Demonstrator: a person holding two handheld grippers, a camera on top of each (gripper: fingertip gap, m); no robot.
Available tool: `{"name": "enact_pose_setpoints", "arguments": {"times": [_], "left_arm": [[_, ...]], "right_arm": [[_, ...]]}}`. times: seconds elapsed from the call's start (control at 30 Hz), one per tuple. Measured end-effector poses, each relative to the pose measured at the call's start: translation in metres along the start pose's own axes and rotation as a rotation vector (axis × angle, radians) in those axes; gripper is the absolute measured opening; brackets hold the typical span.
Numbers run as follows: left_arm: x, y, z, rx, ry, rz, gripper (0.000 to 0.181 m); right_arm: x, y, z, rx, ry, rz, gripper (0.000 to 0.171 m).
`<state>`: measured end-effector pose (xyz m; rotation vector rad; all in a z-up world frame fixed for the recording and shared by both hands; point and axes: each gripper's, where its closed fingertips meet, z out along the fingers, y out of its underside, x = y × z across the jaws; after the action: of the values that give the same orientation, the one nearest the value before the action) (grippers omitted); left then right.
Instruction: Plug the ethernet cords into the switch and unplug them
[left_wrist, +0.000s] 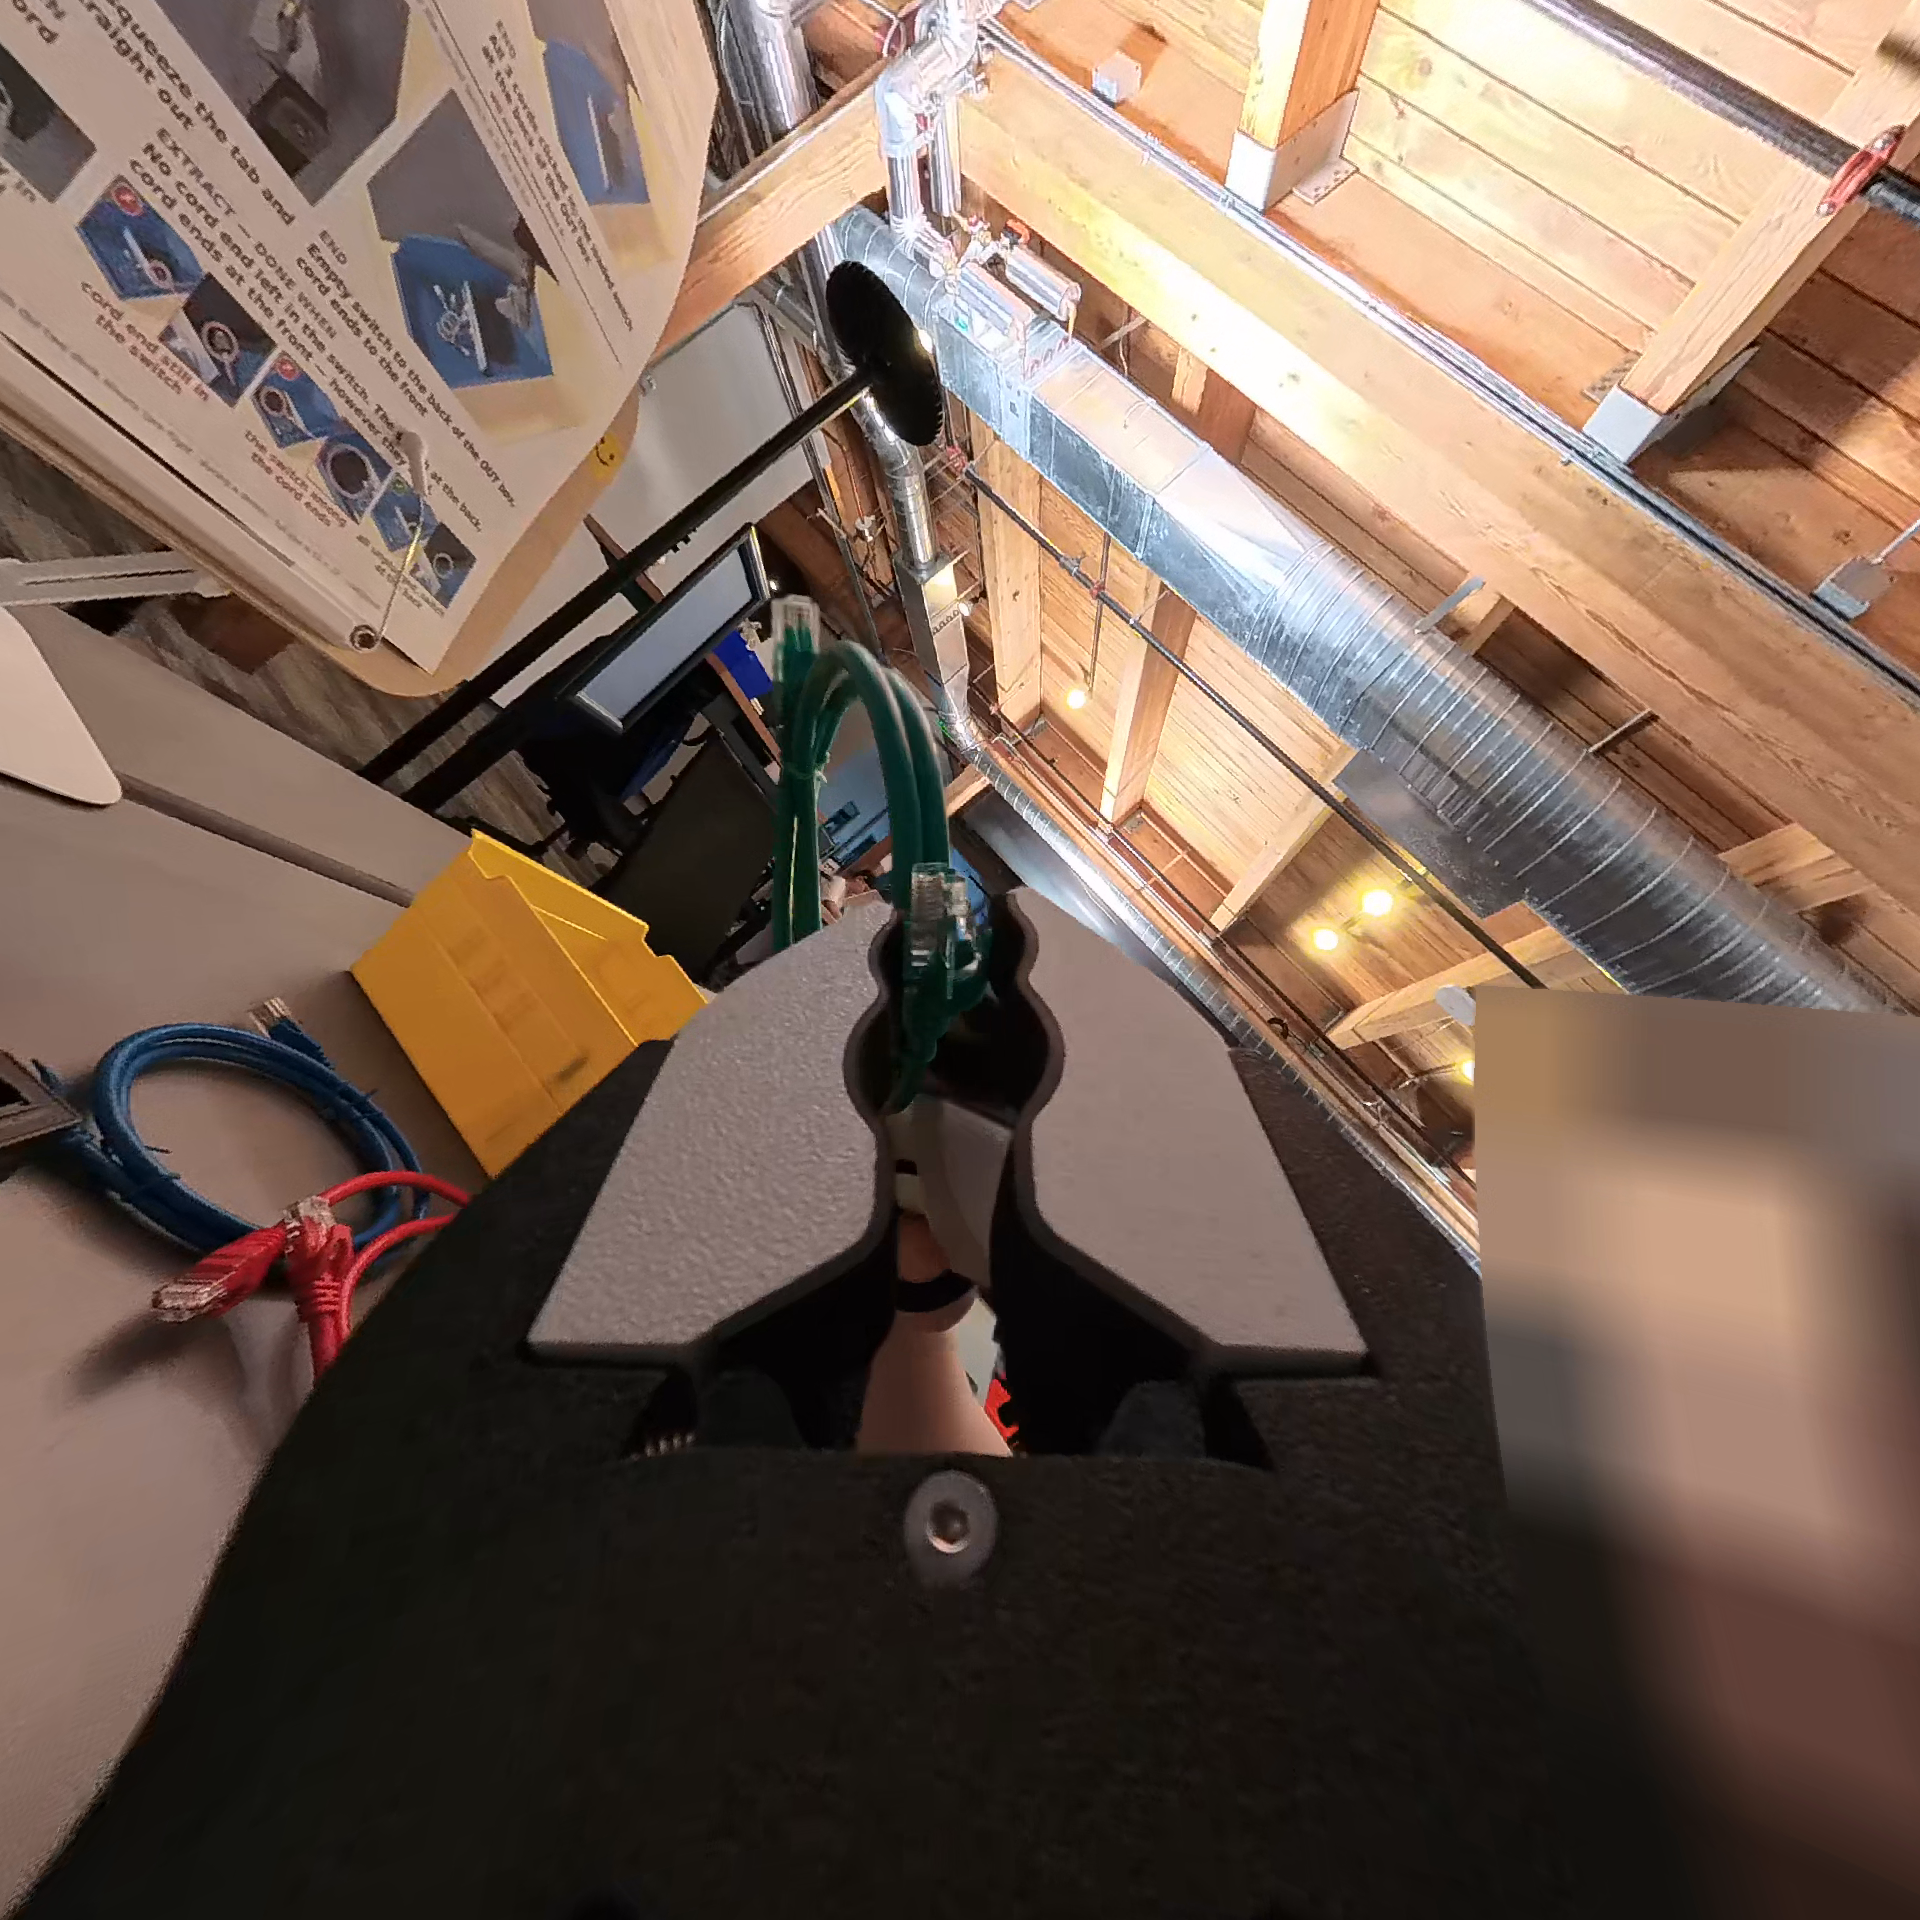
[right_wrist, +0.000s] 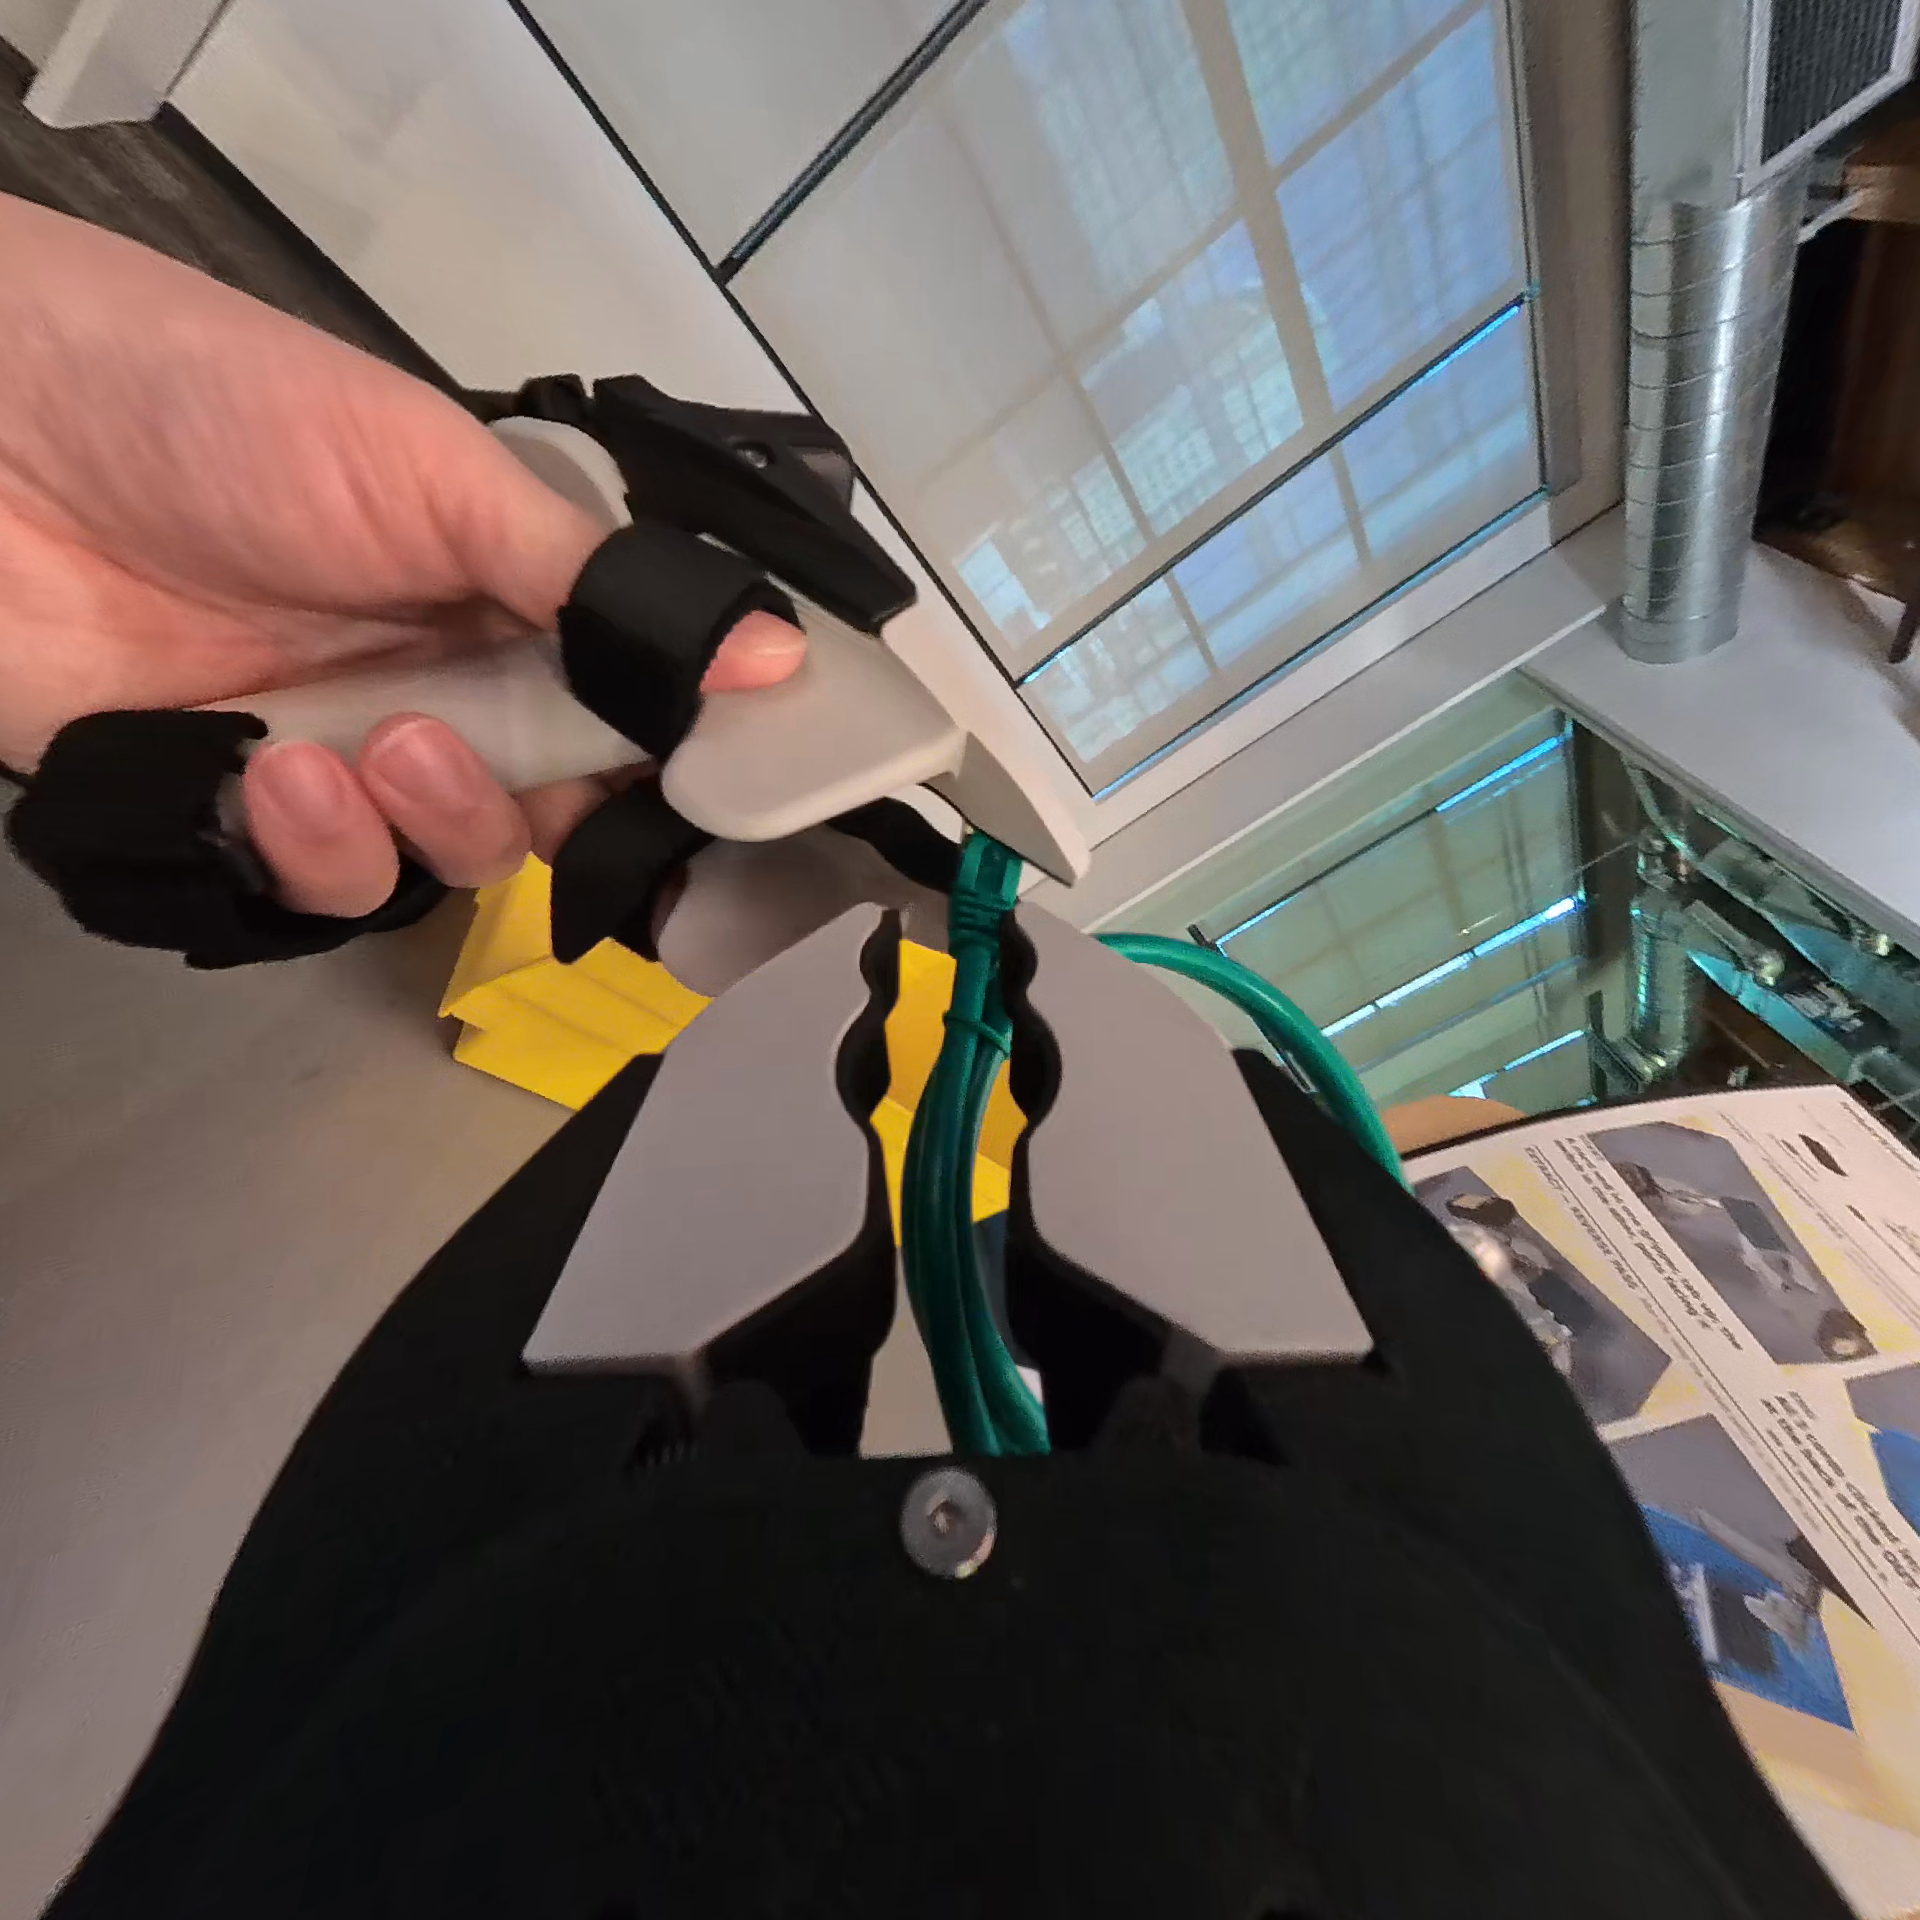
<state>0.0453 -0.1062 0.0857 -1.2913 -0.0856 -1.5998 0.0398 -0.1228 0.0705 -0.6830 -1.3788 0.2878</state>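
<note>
A coiled green ethernet cord (left_wrist: 831, 748) is held between both grippers in the air. My left gripper (left_wrist: 940, 920) is shut on its clear plug end, and the coil loops out past the fingertips. My right gripper (right_wrist: 951, 914) is shut on the bundled strands of the green cord (right_wrist: 961, 1195), which run along its narrow finger gap. The left gripper's grey finger (right_wrist: 810, 748) and the hand (right_wrist: 260, 520) holding it sit just beyond my right fingertips. A blue cord (left_wrist: 249, 1132) and a red cord (left_wrist: 312, 1257) lie on the table (left_wrist: 156, 935).
A yellow bin (left_wrist: 520, 987) stands on the table behind the cords and also shows in the right wrist view (right_wrist: 540, 997). A dark box (left_wrist: 21, 1101) is cut off at the left edge. An instruction poster (left_wrist: 260, 260) hangs close by. Only a small space, under 4 cm, lies between the two pairs of fingers.
</note>
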Motion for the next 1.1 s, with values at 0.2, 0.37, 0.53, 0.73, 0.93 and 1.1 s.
{"name": "enact_pose_setpoints", "arguments": {"times": [0.2,0.37,0.53,0.73,0.93,1.1], "left_arm": [[0.000,0.007,0.002,-0.025,-0.010,0.022,0.015],[0.001,0.010,0.004,-0.037,-0.012,0.040,0.015],[0.001,0.009,0.002,-0.026,0.008,0.002,0.016],[0.002,0.012,0.003,-0.036,0.016,-0.039,0.015],[0.005,0.014,0.004,-0.081,0.016,0.036,0.016],[0.005,-0.002,-0.009,-0.063,-0.052,0.217,0.021]], "right_arm": [[0.003,0.007,0.001,-0.033,-0.023,0.065,0.015],[0.004,0.006,-0.001,-0.022,-0.057,0.133,0.013],[0.002,0.008,-0.001,-0.062,-0.053,0.051,0.017],[0.002,0.008,-0.003,-0.078,-0.049,-0.002,0.014],[0.005,0.006,-0.008,-0.092,-0.070,0.025,0.013],[0.020,0.013,-0.020,-0.109,-0.080,0.041,0.013]]}}
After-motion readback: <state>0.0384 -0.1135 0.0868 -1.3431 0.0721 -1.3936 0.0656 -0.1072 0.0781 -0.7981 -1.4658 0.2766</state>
